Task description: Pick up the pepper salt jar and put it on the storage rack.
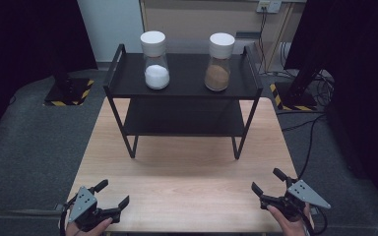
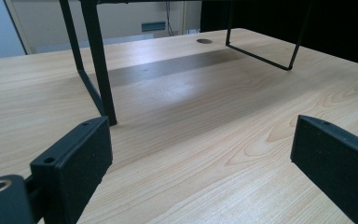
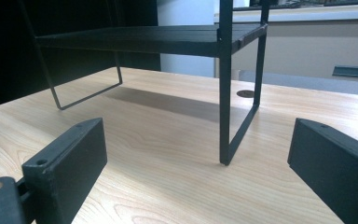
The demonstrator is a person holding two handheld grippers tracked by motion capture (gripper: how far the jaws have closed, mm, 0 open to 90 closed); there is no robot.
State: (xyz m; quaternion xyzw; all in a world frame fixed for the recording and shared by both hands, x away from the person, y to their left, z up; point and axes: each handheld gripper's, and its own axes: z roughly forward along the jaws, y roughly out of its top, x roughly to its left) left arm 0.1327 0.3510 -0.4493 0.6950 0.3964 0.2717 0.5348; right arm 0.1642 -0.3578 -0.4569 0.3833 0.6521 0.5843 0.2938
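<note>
Rack [image 1: 182, 83] | well beyond left gripper [image 1: 112, 194], right gripper [image 1: 267, 181] | both released, empty

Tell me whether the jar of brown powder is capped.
Capped: the brown-powder jar stands upright on the rack's top shelf with its white lid on.

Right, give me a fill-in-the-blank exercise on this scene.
1. The two jars stand on the ____ tier of the black shelf rack.
2. The white-powder jar stands to the ____ of the brown-powder jar in the high view.
3. The left gripper and right gripper both have their jaws ____.
4. Both jars have ____ lids.

Missing words: top; left; open; white
</note>
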